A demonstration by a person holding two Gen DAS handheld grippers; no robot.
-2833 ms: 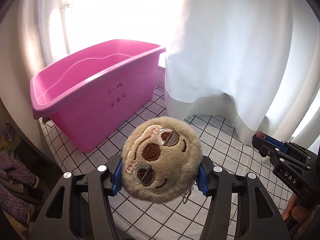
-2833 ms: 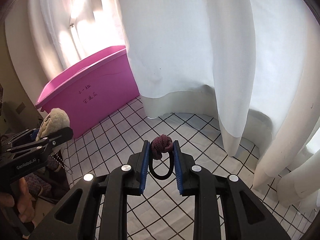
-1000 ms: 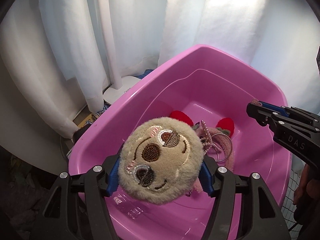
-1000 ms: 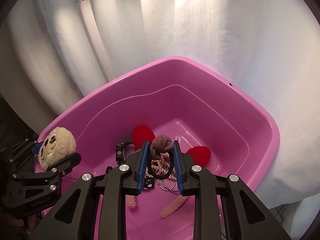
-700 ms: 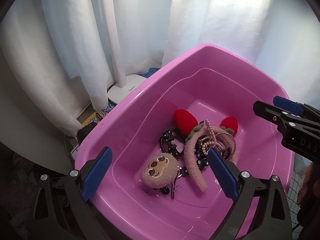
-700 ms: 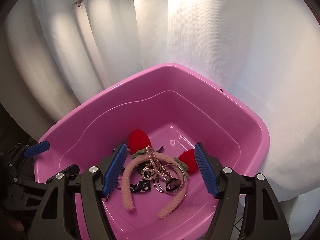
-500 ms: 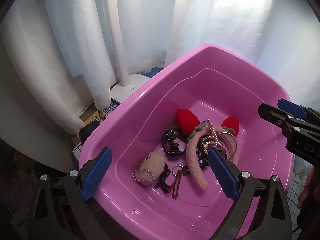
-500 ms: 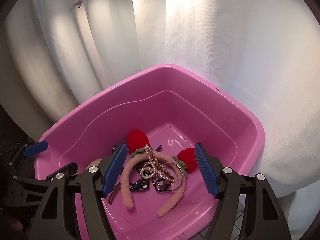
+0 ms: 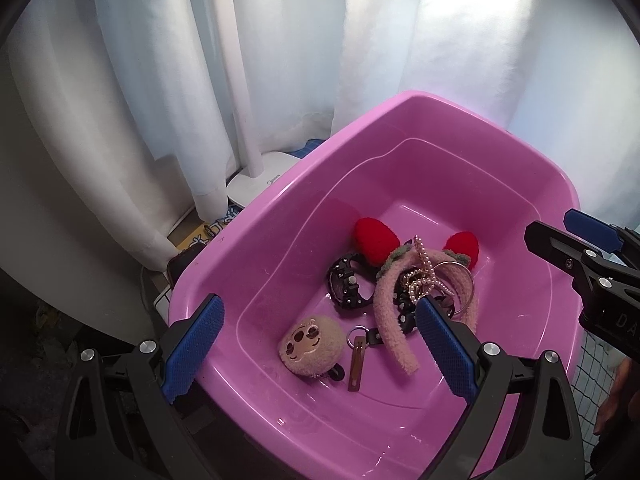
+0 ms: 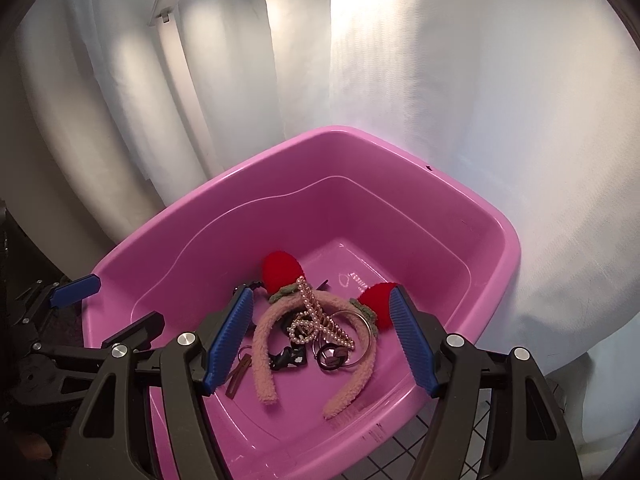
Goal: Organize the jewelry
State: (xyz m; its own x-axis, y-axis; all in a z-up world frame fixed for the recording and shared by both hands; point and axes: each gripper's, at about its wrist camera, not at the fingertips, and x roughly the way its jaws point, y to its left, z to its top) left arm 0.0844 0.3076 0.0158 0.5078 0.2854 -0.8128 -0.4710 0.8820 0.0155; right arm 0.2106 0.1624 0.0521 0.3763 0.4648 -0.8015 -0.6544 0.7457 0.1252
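You see the pink tub [image 9: 280,200] with the jewelry on its floor. The plush sloth charm [image 9: 310,345] lies face up, near a brown hair clip [image 9: 357,362]. The fuzzy pink headband [image 10: 266,360] with red ears carries the pearl clip [image 10: 310,314].

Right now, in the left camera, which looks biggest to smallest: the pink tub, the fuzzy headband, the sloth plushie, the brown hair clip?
1. pink tub
2. fuzzy headband
3. sloth plushie
4. brown hair clip

All lie in the tub at similar distance, so the order seems safe.
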